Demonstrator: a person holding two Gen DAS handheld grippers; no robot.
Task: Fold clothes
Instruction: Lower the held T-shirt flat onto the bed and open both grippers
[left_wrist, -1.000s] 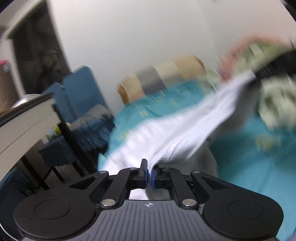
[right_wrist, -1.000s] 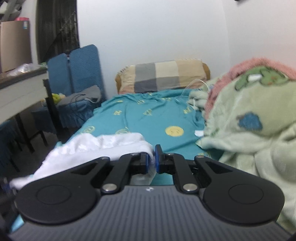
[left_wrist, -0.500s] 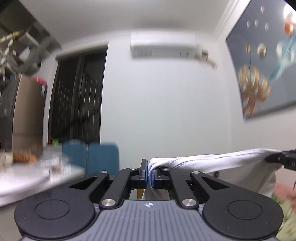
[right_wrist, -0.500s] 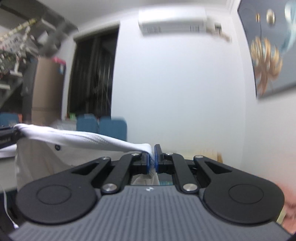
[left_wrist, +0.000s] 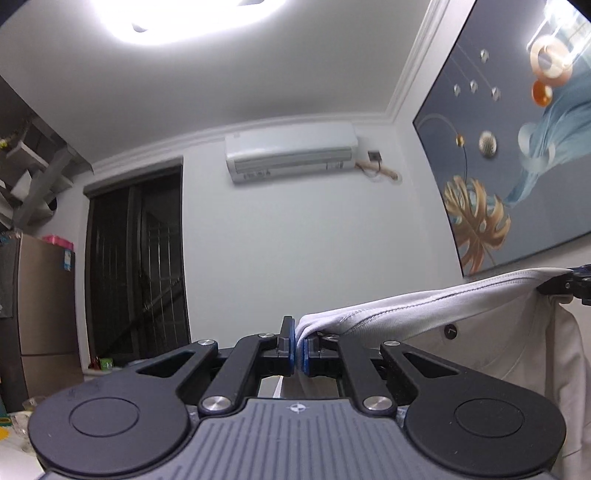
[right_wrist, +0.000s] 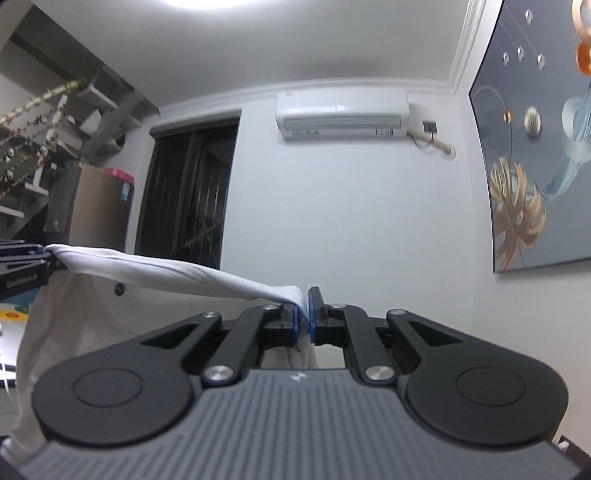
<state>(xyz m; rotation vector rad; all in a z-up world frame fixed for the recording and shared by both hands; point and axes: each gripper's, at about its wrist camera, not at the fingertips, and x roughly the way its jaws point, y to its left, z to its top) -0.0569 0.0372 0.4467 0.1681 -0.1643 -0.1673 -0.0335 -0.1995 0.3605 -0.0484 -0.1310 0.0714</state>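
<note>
Your left gripper (left_wrist: 298, 345) pinches one corner of the white shirt (left_wrist: 424, 308), your right gripper (right_wrist: 303, 319) pinches the other; its edge stretches between them, its body hanging below

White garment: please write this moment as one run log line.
left hand-held gripper: shut on white garment | right hand-held gripper: shut on it | garment stretched between, raised

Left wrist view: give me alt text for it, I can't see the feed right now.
The left gripper is shut on a white garment, whose edge stretches tight to the right gripper at the frame's right edge. Behind are a wall air conditioner, a dark door and a painting.
</note>
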